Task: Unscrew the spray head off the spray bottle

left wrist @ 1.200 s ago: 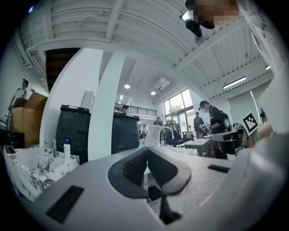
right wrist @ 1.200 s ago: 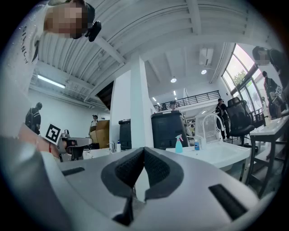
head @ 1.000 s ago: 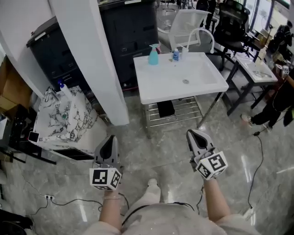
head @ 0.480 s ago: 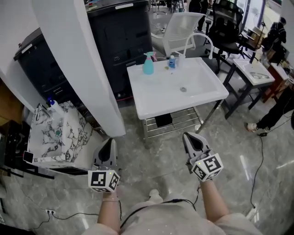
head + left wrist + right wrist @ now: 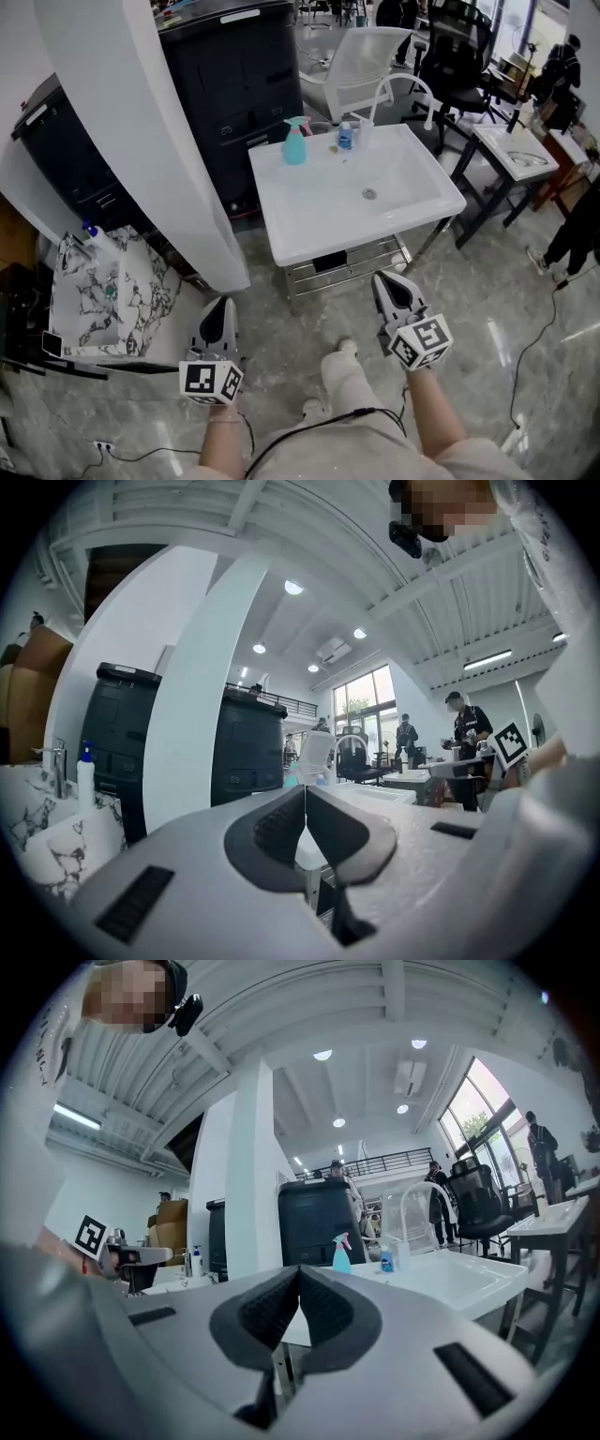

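Both tools are clenched and empty: left gripper and right gripper point level, well short of the washbasin. The teal spray bottle, spray head attached, stands at the washbasin's far left corner. This appears to be the approach step; the next move calls for reaching the bottle and opening the jaws.

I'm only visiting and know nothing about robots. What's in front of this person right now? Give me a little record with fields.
Setting: white sink on a metal stand, glossy stone floor
Spray bottle: teal, upright at the sink's back rim, spray head on
Next to it: small blue bottle
Left gripper: jaws together, nothing between them, short of the sink
Right gripper: jaws together, nothing between them, short of the sink
Task stage: not begun; spray bottle untouched
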`<state>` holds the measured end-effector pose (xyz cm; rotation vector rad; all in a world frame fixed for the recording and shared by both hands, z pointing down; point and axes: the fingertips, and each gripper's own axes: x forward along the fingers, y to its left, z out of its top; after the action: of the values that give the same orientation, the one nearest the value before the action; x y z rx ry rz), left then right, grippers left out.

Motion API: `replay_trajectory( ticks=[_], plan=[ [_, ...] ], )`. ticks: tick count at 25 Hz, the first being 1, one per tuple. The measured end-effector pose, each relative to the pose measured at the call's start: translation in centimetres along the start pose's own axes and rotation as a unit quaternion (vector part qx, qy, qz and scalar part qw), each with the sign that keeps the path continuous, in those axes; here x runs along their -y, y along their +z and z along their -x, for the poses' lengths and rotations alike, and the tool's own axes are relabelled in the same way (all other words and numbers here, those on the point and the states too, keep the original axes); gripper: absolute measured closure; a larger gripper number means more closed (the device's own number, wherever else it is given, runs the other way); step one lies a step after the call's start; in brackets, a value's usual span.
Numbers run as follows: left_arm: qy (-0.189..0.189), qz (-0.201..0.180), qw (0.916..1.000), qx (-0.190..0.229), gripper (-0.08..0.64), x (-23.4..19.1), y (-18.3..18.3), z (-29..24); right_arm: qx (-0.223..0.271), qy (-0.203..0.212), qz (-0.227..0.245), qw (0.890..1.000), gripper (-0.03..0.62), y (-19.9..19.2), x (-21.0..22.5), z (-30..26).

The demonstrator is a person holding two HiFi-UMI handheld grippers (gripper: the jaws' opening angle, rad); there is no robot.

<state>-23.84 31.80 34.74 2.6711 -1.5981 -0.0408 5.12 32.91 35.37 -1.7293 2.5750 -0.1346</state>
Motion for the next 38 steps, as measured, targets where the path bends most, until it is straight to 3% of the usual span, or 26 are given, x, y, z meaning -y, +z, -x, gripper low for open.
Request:
replay_trajectory(
  ticks=[22, 31, 38],
  plan=[
    [0.037, 0.008, 0.9993, 0.007, 0.554, 0.3, -0.7, -21.3, -0.031, 0.081, 0.032, 0.996, 0.588, 1.0, 14.6, -16.7],
    [0.056, 0.007, 0.9984, 0.007, 0.554, 0.0, -1.0, -26.2, -0.032, 0.12, 0.032, 0.992, 0.588, 0.9, 17.4, -21.4],
    [0.042, 0.007, 0.9991, 0.004, 0.554, 0.9, -0.8, -29.3, -0.035, 0.138, 0.028, 0.989, 0.588, 1.2, 18.5, -23.7]
  ],
)
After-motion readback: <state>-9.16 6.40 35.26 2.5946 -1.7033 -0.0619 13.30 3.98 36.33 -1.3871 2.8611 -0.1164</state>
